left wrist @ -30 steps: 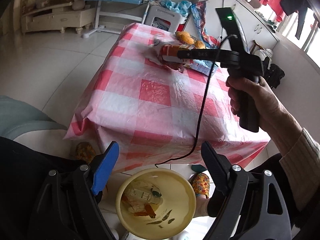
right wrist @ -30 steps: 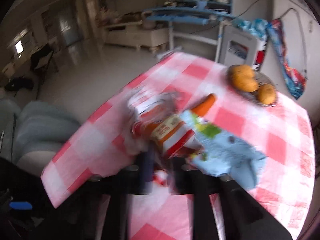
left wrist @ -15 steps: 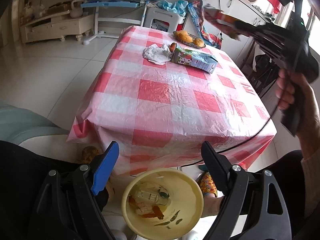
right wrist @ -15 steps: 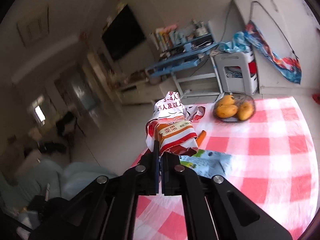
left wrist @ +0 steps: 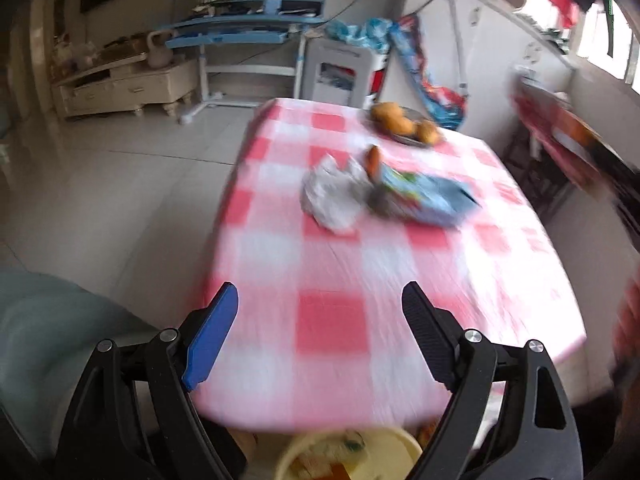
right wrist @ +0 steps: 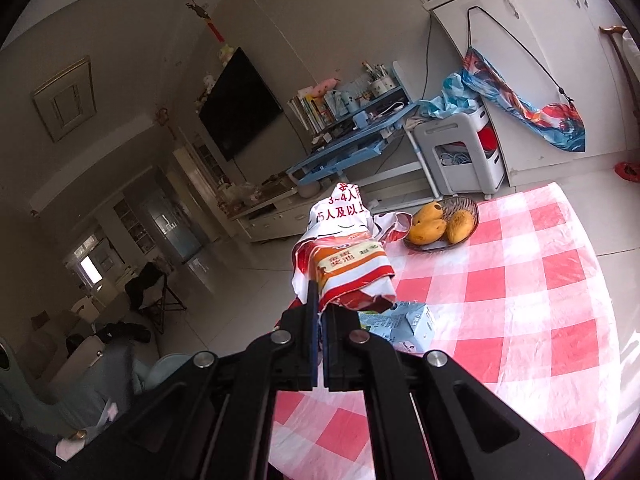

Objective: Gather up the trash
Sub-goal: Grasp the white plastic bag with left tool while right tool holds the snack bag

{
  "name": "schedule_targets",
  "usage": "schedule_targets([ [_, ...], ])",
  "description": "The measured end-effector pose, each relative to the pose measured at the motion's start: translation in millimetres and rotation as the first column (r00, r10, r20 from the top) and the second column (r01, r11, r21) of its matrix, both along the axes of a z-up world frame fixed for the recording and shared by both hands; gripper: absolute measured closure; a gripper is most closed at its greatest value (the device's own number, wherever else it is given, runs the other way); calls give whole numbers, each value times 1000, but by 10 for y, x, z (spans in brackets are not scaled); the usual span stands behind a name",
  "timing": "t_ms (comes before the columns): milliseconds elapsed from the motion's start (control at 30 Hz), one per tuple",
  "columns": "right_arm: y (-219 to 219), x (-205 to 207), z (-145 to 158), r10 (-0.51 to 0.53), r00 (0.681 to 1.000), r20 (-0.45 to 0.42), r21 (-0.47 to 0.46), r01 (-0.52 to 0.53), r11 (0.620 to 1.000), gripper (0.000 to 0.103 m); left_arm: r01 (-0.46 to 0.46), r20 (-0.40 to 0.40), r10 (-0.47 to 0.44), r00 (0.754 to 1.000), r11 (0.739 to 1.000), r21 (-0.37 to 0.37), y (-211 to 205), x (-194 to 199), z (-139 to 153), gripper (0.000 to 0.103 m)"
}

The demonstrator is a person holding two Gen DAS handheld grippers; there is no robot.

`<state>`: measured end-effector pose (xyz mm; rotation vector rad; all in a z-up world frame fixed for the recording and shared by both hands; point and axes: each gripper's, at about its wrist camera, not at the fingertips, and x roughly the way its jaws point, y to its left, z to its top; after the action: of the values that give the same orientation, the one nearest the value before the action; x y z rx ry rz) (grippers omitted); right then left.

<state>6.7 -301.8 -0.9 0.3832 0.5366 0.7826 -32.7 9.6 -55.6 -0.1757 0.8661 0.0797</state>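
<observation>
While the left tool [left wrist: 316, 330] hangs wide open with nothing between its jaws, it sits right over the near edge of the counter [left wrist: 332, 324], and the whole near half of the checked cloth is bare, so lots of room there. Just below that edge, the rim of one yellow bin [left wrist: 400, 440] peeks in with scraps inside.

Right tool [right wrist: 319, 312] is clamped tight on one crumpled red, white and orange wrapper [right wrist: 344, 256], held up in the air well off the cloth.

Count on the counter, left view (blurry): one white crumpled wad [left wrist: 332, 196], one light blue carton [left wrist: 428, 196] lying flat just beside it, one orange thing [left wrist: 374, 158] poking out between them that I can't identify. All bunched mid-counter toward the far side. At the far edge is one basket [right wrist: 466, 208] with three yellow fruits [right wrist: 430, 226].

Floor to the left of the counter is wide open tile up to the TV cabinet [left wrist: 120, 88]. The right edge is tighter, with cupboards [right wrist: 540, 60] close by.
</observation>
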Motion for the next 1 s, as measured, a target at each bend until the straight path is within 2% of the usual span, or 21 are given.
schedule_targets([
  [133,82,51,-67,24,1000,-13,-32,-24,999,101,-57,-37,59,998,997,53,127,664,-108,22],
  [267,185,129,-135,48,998,-27,-62,-50,997,101,-40,-55,44,998,997,64,137,1110,-230,22],
  [433,232,117,-189,62,998,-27,-96,-64,993,101,3,-90,3,996,997,71,38,1403,-424,22],
  [733,225,119,-225,53,998,-38,-117,-57,991,101,84,-112,-71,991,990,116,-169,1562,-590,23],
  [833,228,117,-224,55,998,-39,-120,-60,991,101,103,-113,-91,989,989,105,-184,1570,-627,41],
  [867,232,116,-225,56,998,-38,-122,-60,991,101,112,-109,-101,989,988,103,-191,1569,-626,55],
  [900,238,108,-226,56,998,-38,-124,-60,990,101,125,-108,-114,988,987,100,-196,1570,-622,64],
  [933,237,107,-226,55,998,-38,-123,-60,991,101,142,-109,-133,985,987,79,-193,1565,-611,83],
  [967,233,107,-225,54,998,-36,-123,-58,991,101,146,-112,-139,984,988,59,-184,1561,-610,94],
  [1000,238,106,-227,54,998,-37,-122,-58,991,101,145,-114,-141,983,989,34,-165,1554,-610,95],
])
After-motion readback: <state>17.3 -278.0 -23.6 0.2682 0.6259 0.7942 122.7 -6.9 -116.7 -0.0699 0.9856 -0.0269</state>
